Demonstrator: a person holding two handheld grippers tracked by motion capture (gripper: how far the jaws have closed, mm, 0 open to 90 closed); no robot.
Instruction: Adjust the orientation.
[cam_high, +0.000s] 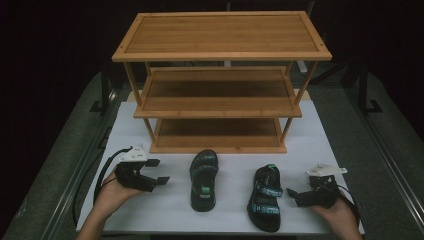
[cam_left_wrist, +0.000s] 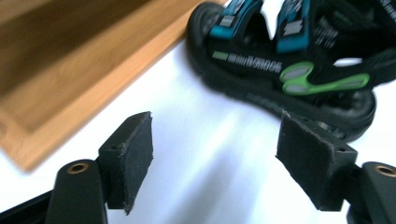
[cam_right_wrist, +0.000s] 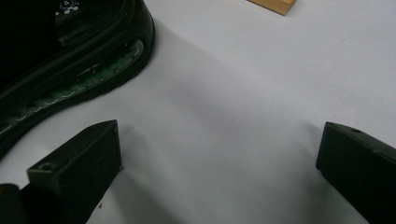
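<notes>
Two black sandals with teal straps lie on the white table top (cam_high: 320, 150) in front of a wooden rack. The left sandal (cam_high: 203, 180) is to the right of my left gripper (cam_high: 159, 171), which points at it with open jaws holding nothing. In the left gripper view the sandal (cam_left_wrist: 261, 60) lies just beyond the open gripper (cam_left_wrist: 215, 135), apart from the pads. The right sandal (cam_high: 265, 197) is just left of my right gripper (cam_high: 295, 196). That gripper (cam_right_wrist: 219, 140) is open too, with bare table between its jaws and the sandal's sole (cam_right_wrist: 70, 60) off to the upper left.
A three-tier bamboo shoe rack (cam_high: 220, 85) stands at the back of the table, all its shelves bare. Its bottom board (cam_left_wrist: 70, 70) is close to the left gripper, and one corner (cam_right_wrist: 275, 4) reaches into the right gripper view. Dark floor surrounds the table.
</notes>
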